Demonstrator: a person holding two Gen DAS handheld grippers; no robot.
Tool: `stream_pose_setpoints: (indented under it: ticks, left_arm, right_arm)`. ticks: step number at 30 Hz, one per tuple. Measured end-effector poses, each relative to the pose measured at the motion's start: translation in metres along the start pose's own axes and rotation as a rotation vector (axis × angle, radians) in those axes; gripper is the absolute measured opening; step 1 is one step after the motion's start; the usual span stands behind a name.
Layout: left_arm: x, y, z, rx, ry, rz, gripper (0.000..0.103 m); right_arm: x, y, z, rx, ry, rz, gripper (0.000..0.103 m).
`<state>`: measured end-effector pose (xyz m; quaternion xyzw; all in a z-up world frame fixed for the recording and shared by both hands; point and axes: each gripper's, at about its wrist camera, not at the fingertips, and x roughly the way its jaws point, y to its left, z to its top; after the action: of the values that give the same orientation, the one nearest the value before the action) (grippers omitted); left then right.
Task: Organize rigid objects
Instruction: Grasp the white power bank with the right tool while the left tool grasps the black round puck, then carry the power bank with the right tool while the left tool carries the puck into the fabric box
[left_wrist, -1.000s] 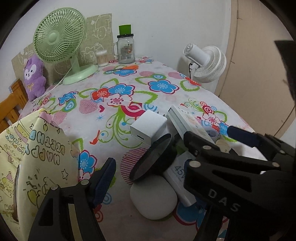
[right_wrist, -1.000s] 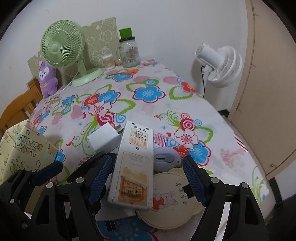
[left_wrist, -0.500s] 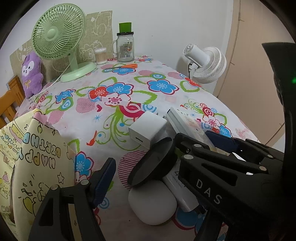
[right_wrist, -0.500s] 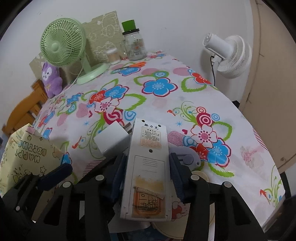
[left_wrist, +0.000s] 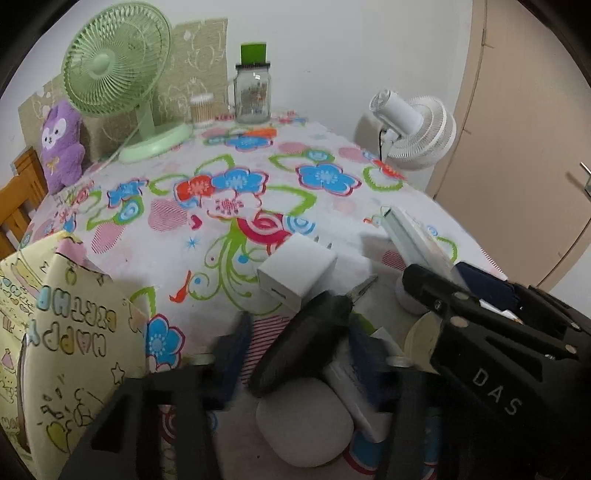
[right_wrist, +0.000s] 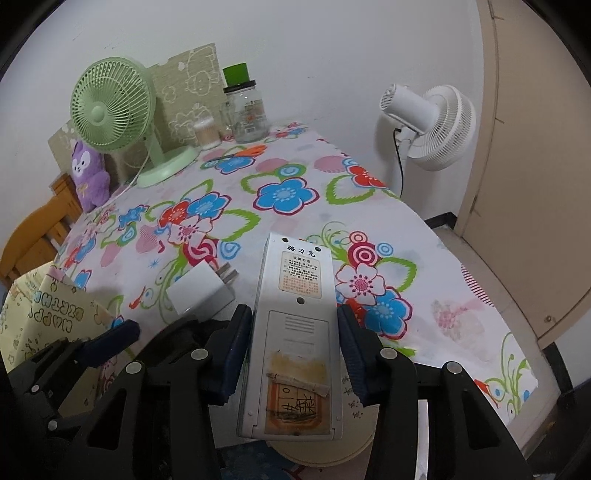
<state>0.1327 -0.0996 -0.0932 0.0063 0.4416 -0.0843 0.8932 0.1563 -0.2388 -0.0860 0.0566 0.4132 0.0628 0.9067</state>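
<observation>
On the floral tabletop (right_wrist: 288, 192), near its front edge, the right gripper (right_wrist: 293, 354) clamps a grey remote control (right_wrist: 295, 332) by its long sides, back face up. To do this well, lift it level and keep the grip near the middle so it does not tip. The left gripper (left_wrist: 295, 354) is closed on a black round disc (left_wrist: 299, 343) beside a white charger (left_wrist: 295, 267). Readable writing: "DAS" on the gripper, "HAPPY BIRTHDAY" mirrored on the paper bag (left_wrist: 70, 332).
</observation>
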Motion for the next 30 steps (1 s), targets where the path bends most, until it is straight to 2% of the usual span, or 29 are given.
stream_pose_setpoints:
  ticks: [4,9,20,30]
  left_arm:
    - [0.007,0.008,0.002,-0.039,0.033,-0.025,0.03]
    - [0.002,0.006,0.001,-0.018,0.002,-0.003,0.024]
    - [-0.023,0.011,-0.002,-0.011,-0.057,0.005,0.019]
    - [-0.045,0.016,-0.005,-0.017,-0.091,-0.024,0.017]
  right_arm:
    - [0.004,0.002,0.001,-0.005,0.007,0.006,0.05]
    - [0.008,0.006,0.002,-0.008,0.016,0.008,0.05]
    - [-0.01,0.017,0.001,-0.021,-0.013,-0.001,0.05]
    - [-0.038,0.028,-0.001,-0.032,-0.059,-0.015,0.05]
